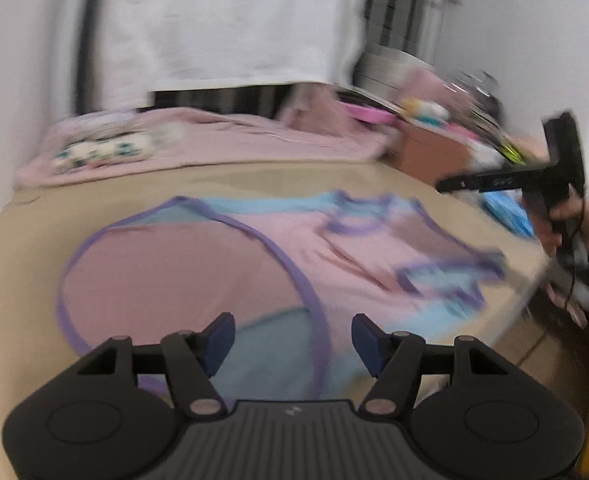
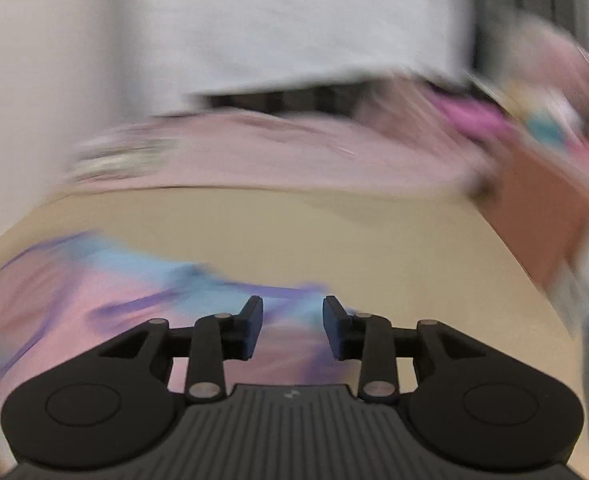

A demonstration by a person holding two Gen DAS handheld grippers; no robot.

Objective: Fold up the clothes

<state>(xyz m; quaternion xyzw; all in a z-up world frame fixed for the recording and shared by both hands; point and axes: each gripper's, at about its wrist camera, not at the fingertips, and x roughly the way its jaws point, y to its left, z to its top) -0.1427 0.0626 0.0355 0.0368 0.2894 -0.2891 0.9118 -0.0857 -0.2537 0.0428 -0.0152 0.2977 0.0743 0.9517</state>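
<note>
Lying spread on the tan table (image 1: 74, 216), one pink garment (image 1: 198, 264) with purple trim and blue panels has a flap turned over its middle, so a fold seems partly made; whether more folds remain cannot be judged through the blur. The left gripper (image 1: 292, 340) hovers over its near edge, jaws wide apart and empty. The right gripper (image 2: 292, 328) hangs over the other end, jaws moderately parted, holding nothing. Any further fold calls for both to pinch an edge. Counted: one garment, two grippers, one pink blanket (image 1: 230, 140) behind.
</note>
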